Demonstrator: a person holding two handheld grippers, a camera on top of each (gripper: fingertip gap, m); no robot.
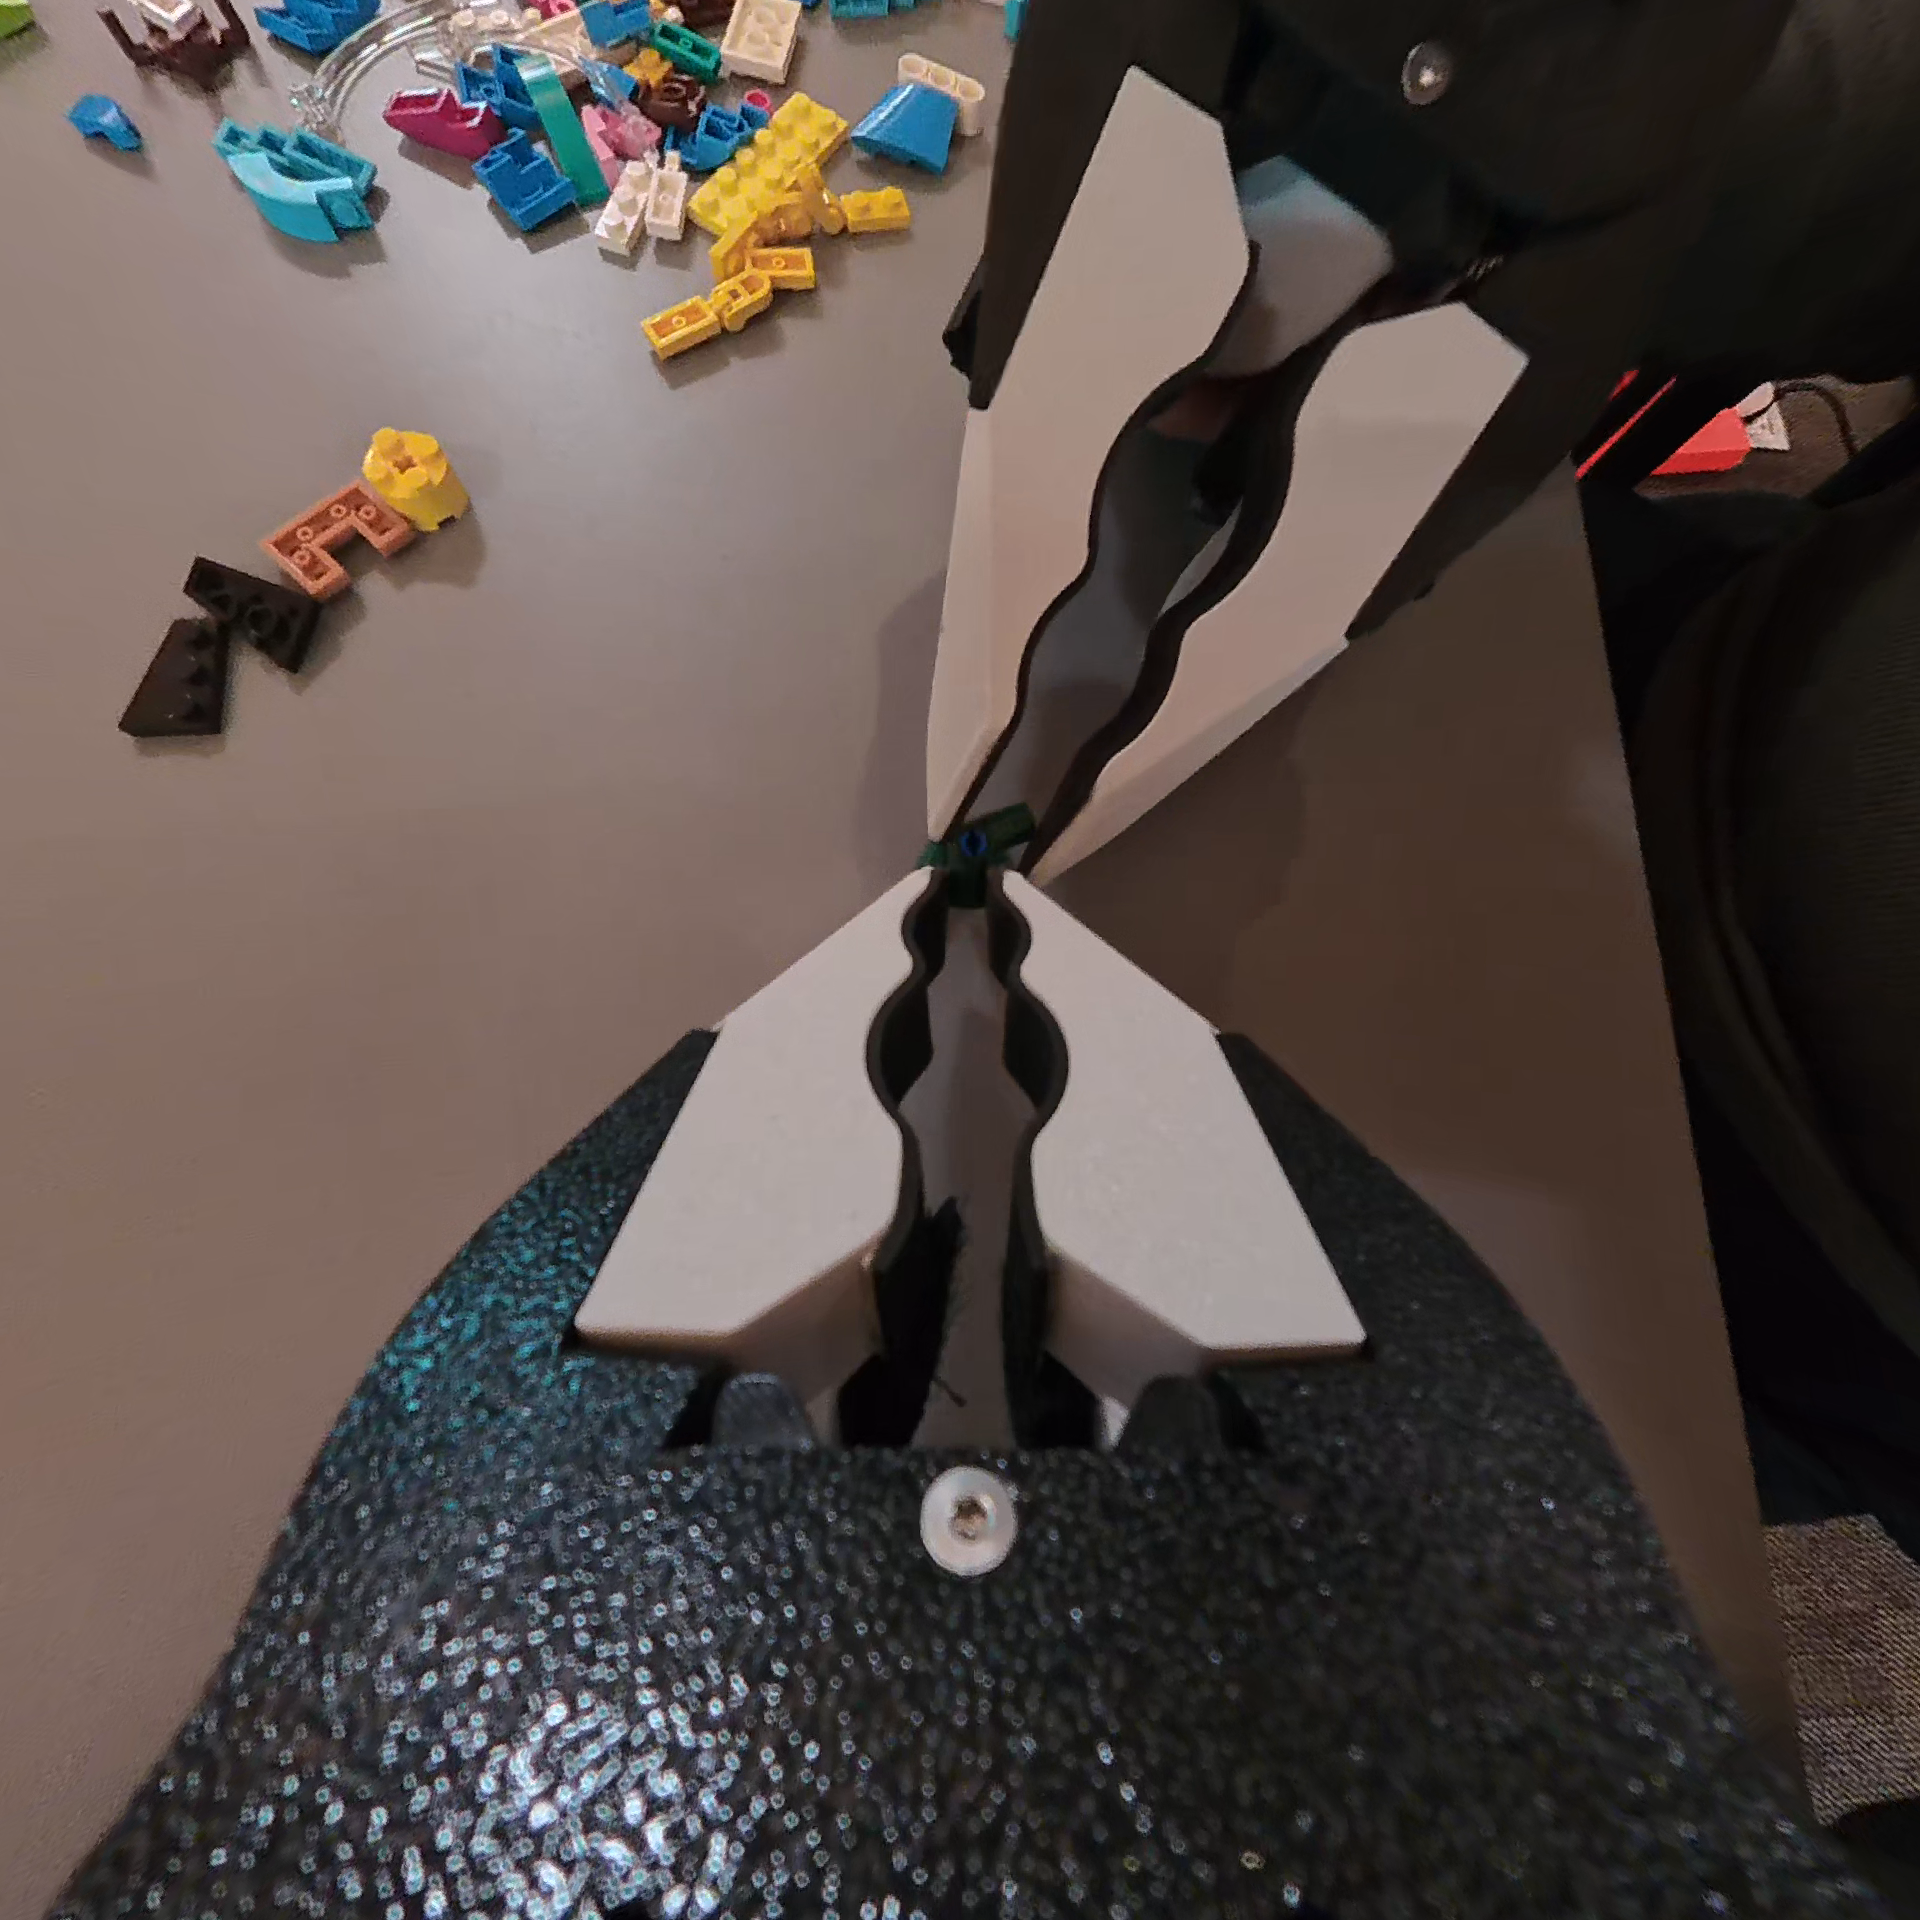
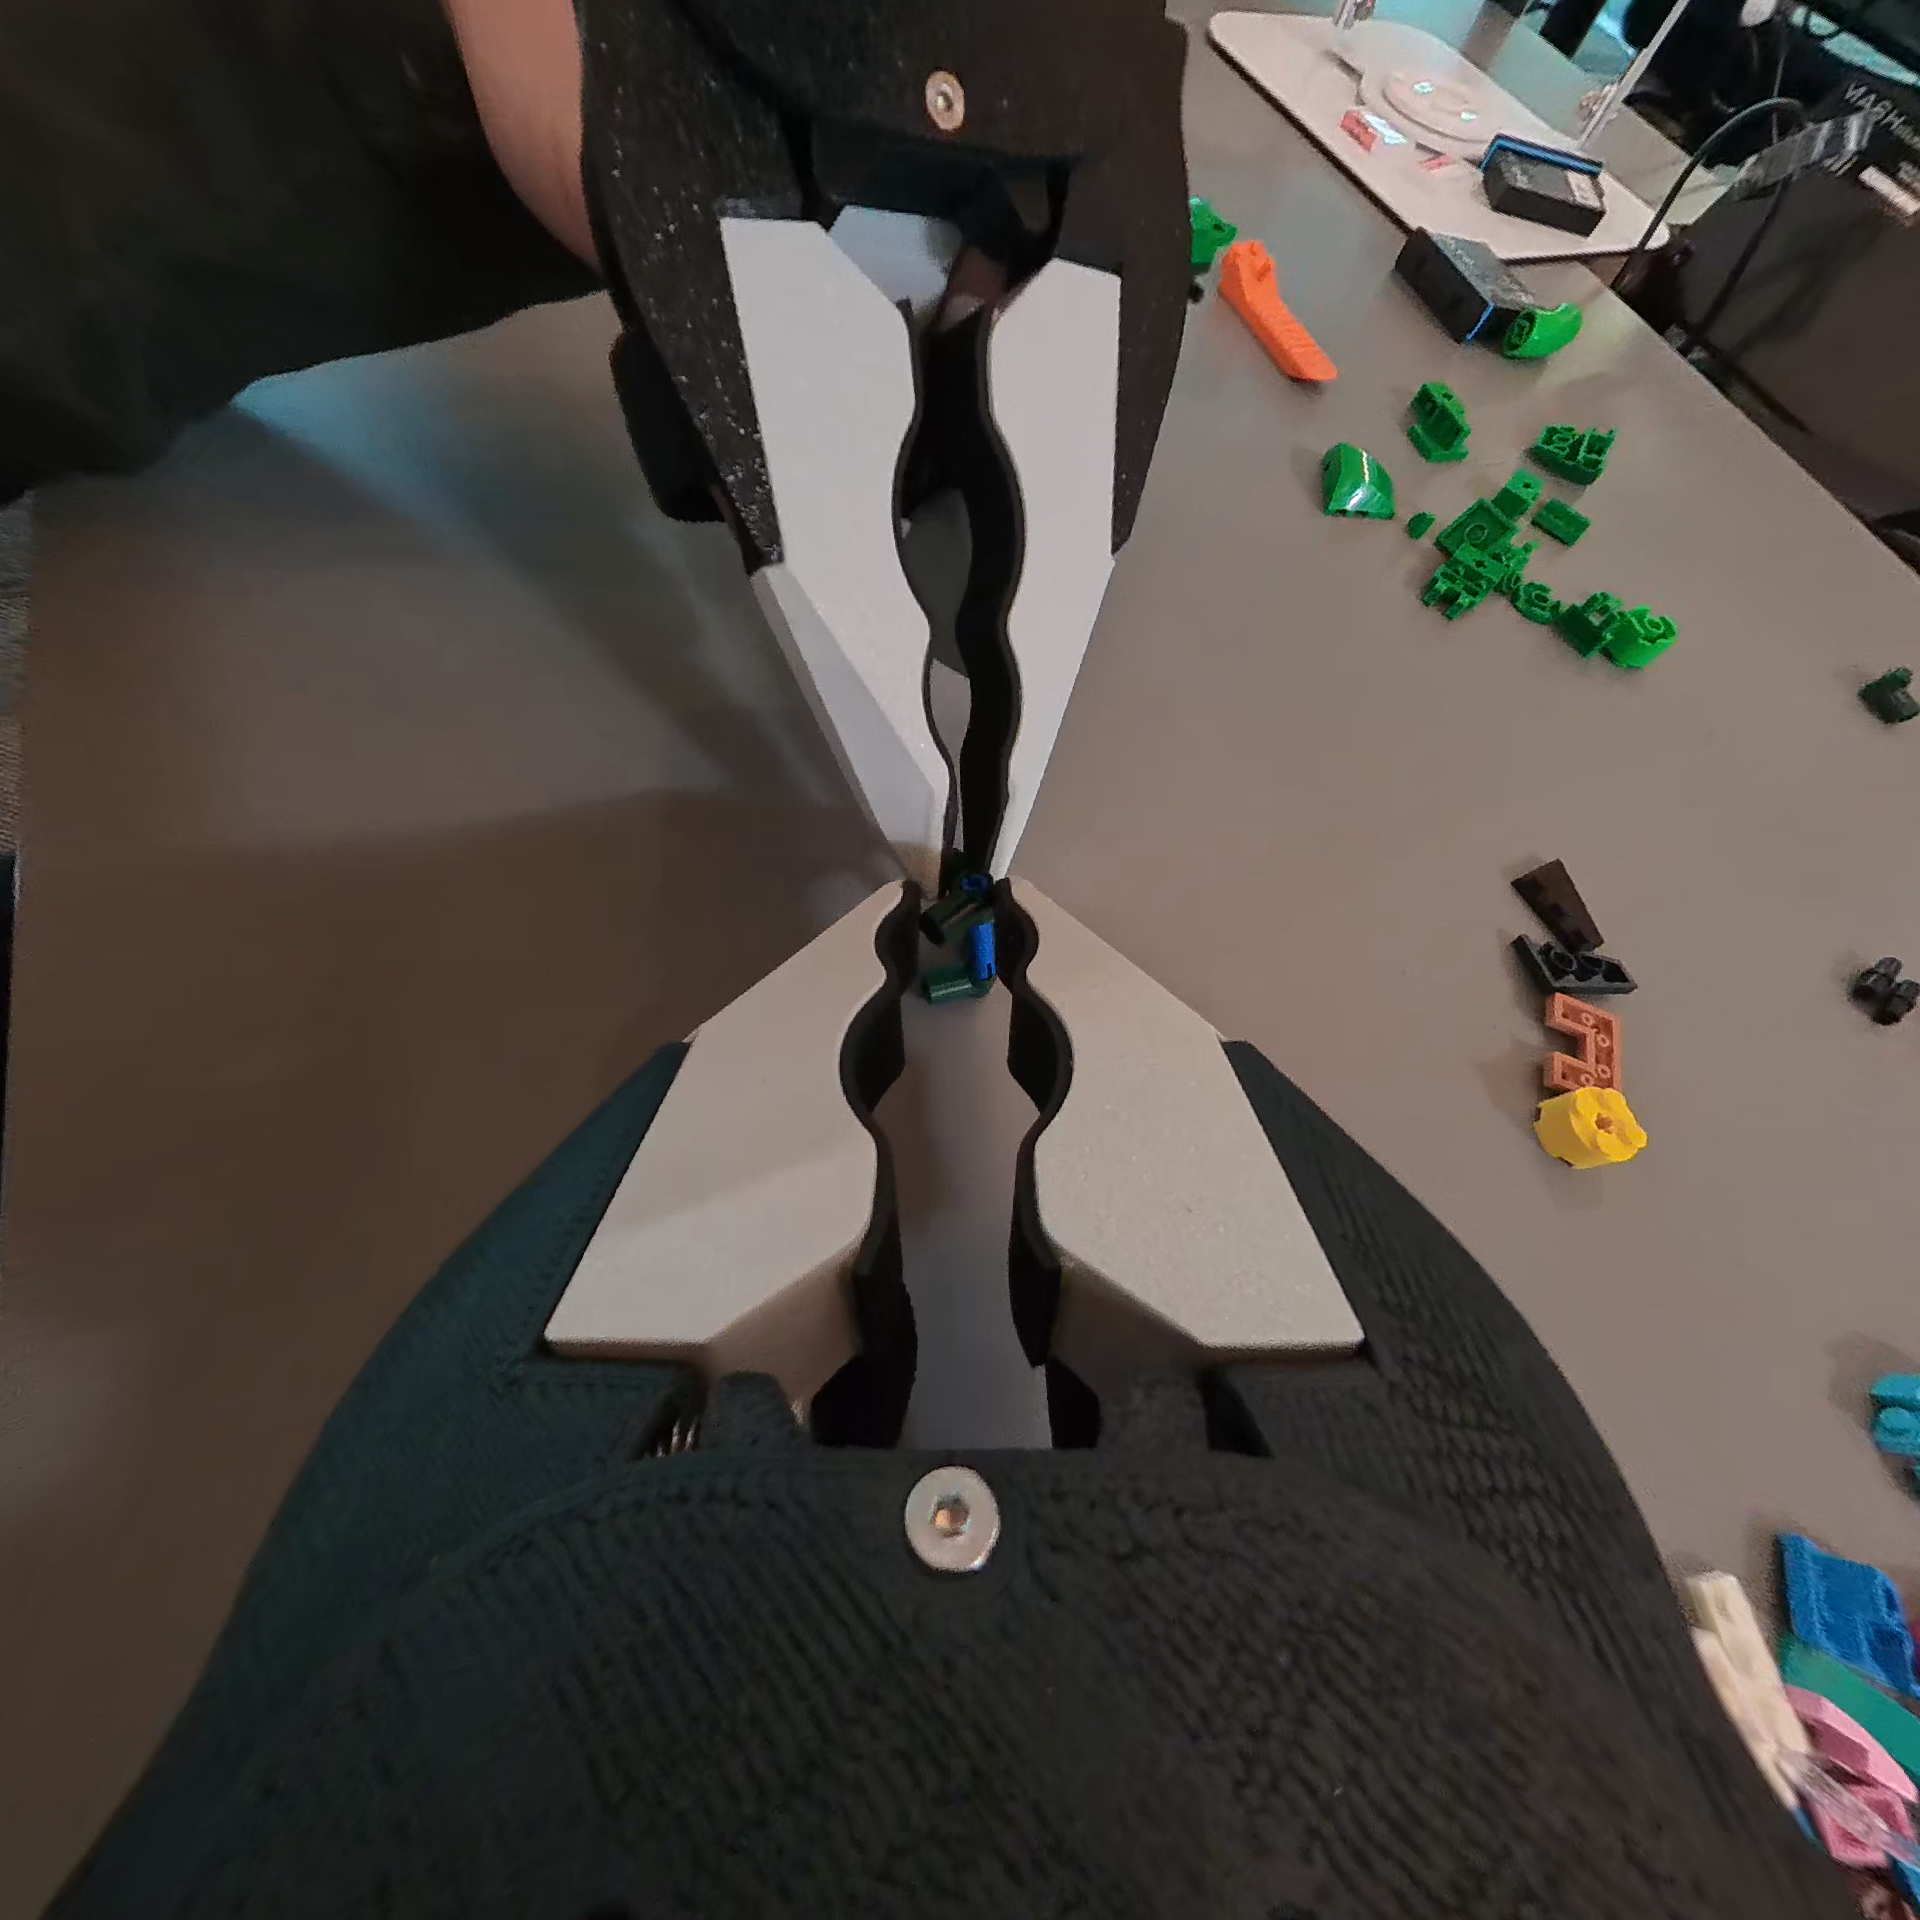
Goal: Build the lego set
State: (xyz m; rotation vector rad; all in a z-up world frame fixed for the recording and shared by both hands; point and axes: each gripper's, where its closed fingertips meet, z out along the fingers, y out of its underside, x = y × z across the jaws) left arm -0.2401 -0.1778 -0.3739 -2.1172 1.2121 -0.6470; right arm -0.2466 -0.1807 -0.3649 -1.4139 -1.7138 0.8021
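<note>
Right now both tools meet tip to tip above the grey desk (image 1: 520, 935). The left tool (image 1: 966, 883) is pinched nearly shut on a small dark green piece (image 1: 971, 847) carrying a blue pin (image 2: 980, 940); the right tool (image 2: 956, 894) is closed against the same cluster. Loose bricks (image 1: 582, 135) lie at eleven o'clock in the left wrist view, green pieces (image 2: 1507, 540) at two o'clock in the right.

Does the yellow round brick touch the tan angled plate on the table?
Touching. The left wrist view shows the yellow round brick pressed against the tan angled plate, no gap.
</note>
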